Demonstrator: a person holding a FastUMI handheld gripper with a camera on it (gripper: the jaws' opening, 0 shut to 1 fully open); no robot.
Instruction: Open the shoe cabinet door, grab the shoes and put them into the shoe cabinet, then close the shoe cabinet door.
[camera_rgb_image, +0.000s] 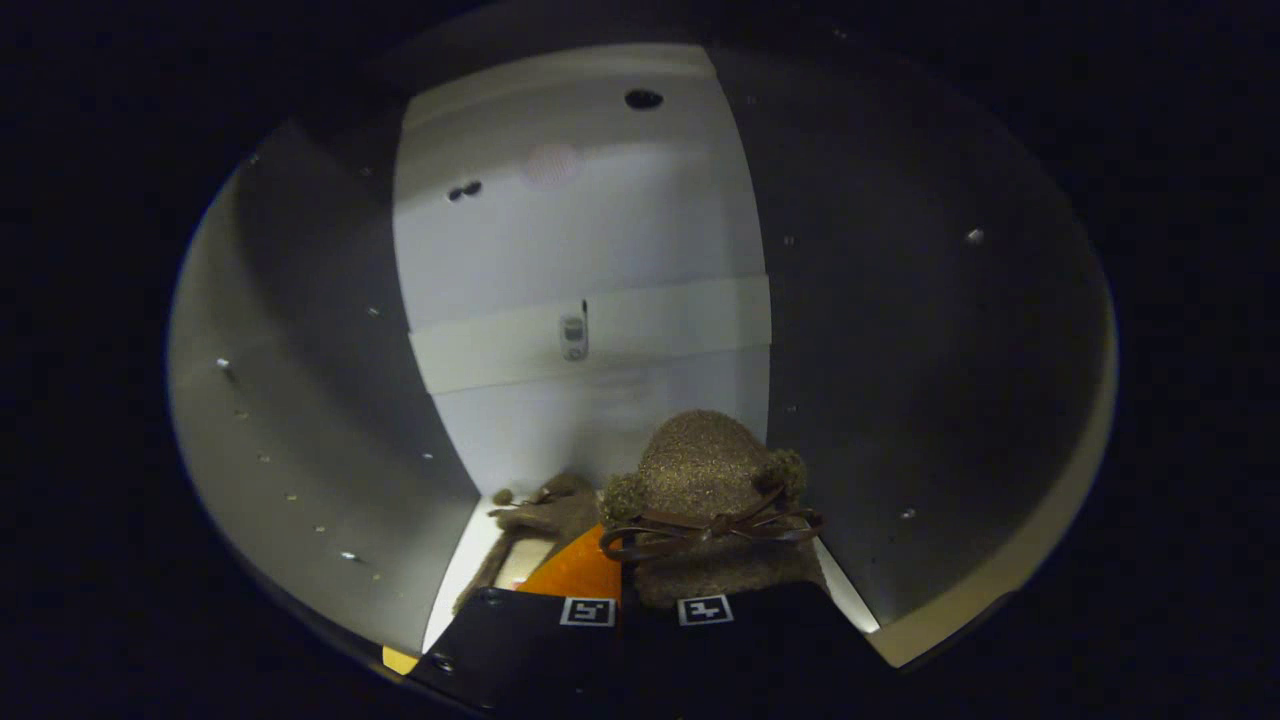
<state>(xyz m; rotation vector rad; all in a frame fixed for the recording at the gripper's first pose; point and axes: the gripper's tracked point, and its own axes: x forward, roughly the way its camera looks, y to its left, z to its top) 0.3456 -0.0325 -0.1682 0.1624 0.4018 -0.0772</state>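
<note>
**Claw and slipper inside the shoe cabinet**

Claw (645, 612) reaches into the shoe cabinet (300, 400), its two fingers lying side by side with hardly any gap showing between them at the foot of the gripper view; each finger carries a small square marker. Whether the fingers actually pinch the slipper cannot be told, since their tips are hidden under its edge.

Directly ahead of the fingers sits a fuzzy brown slipper (705, 480), toe pointing toward the back of the cabinet, a thin dark bow (715, 528) tied across its top with a small pompom at either side. Its rear edge meets the fingertips. Just beside it, on the left, lies a second brown slipper (545, 515), lower and partly hidden, with an orange surface (578, 572) showing between it and the left finger.

Both slippers rest on the pale cabinet floor (470, 560). Beyond them rises the white back panel (580, 240), crossed by a lighter horizontal strip (680, 320) with a small metal fitting (573, 336) at its middle. Grey side walls curve away on either hand, dotted with small holes.
</note>
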